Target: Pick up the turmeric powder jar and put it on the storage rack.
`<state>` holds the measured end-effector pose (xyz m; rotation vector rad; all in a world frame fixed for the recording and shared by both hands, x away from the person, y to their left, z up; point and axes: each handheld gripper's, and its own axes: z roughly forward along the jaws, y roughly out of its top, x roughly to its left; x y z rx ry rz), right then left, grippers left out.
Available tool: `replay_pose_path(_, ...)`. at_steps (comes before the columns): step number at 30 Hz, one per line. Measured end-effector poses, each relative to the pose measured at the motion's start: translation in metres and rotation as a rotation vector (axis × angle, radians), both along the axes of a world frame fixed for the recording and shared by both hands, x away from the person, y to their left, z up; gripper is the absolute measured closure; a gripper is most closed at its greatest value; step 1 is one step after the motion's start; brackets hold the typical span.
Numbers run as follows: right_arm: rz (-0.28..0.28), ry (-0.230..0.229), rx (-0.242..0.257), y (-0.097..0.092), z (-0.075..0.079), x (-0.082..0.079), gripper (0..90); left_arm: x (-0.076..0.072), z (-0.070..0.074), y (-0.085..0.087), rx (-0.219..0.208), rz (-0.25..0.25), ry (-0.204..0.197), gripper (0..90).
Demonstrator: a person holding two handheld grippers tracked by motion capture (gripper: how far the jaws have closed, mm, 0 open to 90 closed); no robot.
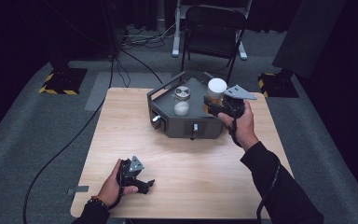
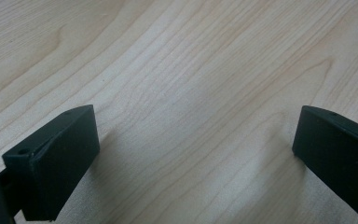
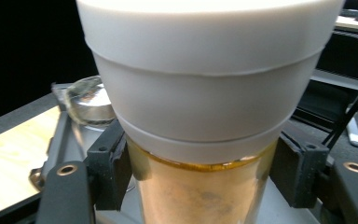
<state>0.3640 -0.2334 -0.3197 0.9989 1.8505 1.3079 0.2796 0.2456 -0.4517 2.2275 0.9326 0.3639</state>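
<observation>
Wooden counter (image 1: 121,140), dark room. Right tongs (image 1: 213,103) clamp the white-capped amber jar (image 3: 205,140) over the grey box's (image 1: 186,122) 3 o'clock side. Left tongs (image 1: 142,183) rest wide open, empty, at 7 o'clock. Risk: the smooth glass slipping or clipping the box rim. Free space lies toward 9 o'clock.

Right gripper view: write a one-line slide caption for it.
Right tool clamped on an amber bottle just below its white cap, above the grey box.
</observation>
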Motion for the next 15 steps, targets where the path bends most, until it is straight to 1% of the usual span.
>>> replay_pose_path(5,-0.024,0.012,0.007,0.001,-0.003,0.009,31.0,0.000,0.000,0.000,0.000,0.000,0.000,0.0)
replay_pose_path(8,-0.026,0.016,0.012,0.002,-0.005,0.013,31.1,0.000,0.000,0.000,0.000,0.000,0.000,0.0)
replay_pose_path(15,-0.052,0.031,0.007,0.003,-0.011,0.021,31.1,0.000,0.000,0.000,0.001,0.000,0.000,0.0)
